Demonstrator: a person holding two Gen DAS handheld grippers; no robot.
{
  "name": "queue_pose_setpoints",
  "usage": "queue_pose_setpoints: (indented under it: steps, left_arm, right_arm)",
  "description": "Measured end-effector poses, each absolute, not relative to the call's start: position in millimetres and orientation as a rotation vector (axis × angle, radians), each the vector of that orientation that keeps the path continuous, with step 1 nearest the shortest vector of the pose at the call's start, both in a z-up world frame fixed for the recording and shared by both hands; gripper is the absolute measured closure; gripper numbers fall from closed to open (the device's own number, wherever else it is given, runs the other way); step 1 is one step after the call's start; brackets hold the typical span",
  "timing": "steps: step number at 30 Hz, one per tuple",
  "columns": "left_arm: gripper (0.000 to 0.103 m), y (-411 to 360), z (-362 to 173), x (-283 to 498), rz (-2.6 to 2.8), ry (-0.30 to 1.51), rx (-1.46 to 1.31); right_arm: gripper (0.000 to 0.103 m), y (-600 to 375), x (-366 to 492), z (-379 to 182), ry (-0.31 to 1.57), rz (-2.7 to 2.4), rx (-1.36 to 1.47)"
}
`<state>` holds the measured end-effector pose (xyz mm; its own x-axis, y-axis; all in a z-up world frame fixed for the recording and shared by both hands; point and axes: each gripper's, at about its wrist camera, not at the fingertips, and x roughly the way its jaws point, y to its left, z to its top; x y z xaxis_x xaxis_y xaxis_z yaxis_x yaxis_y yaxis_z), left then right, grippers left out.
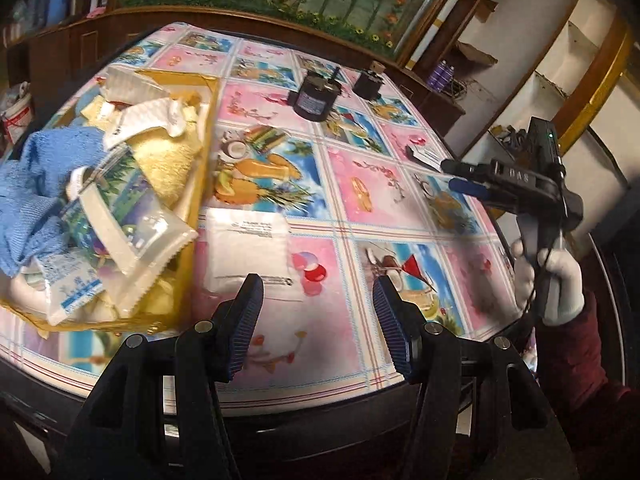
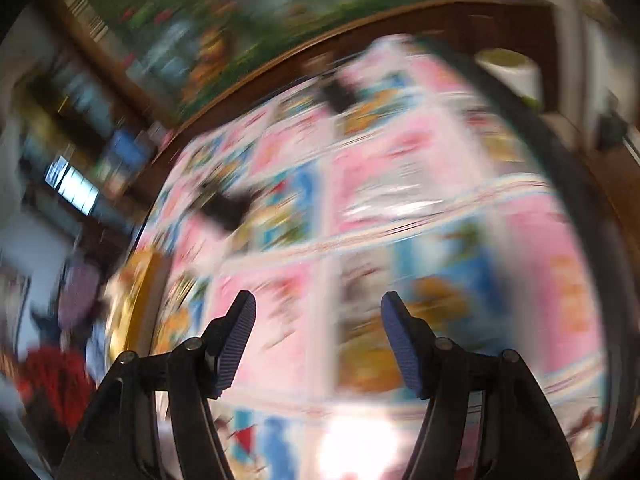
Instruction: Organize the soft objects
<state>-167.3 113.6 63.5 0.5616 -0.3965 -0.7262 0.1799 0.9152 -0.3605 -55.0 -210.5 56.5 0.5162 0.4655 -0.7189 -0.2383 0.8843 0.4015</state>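
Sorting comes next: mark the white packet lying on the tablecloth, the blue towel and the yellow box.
white packet (image 1: 246, 250), left wrist view, middle of its flat face.
blue towel (image 1: 36, 188), left wrist view, bunched folds.
yellow box (image 1: 202, 160), left wrist view, right side wall.

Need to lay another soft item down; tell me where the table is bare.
Free: tablecloth between white packet, black jars and right gripper. Crowded: yellow box heaped with packets and blue towel.
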Motion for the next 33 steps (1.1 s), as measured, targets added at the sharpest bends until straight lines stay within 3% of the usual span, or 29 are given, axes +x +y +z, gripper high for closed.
queue_pose_setpoints:
  steps: [7, 12, 33]
  left_arm:
    - [0.046, 137, 88, -180, 0.058, 0.779, -0.051]
    - [0.045, 146, 94, -188, 0.202, 0.714, 0.051]
    - [0.045, 130, 77, -177, 0.172, 0.779, 0.102]
  right_arm:
    - [0.038, -12, -97, 30, 0.984, 0.72, -0.166]
    - [0.038, 43, -117, 17, 0.949, 0.68, -0.378]
    - [0.037, -55, -77, 16, 0.993, 0.424, -0.287]
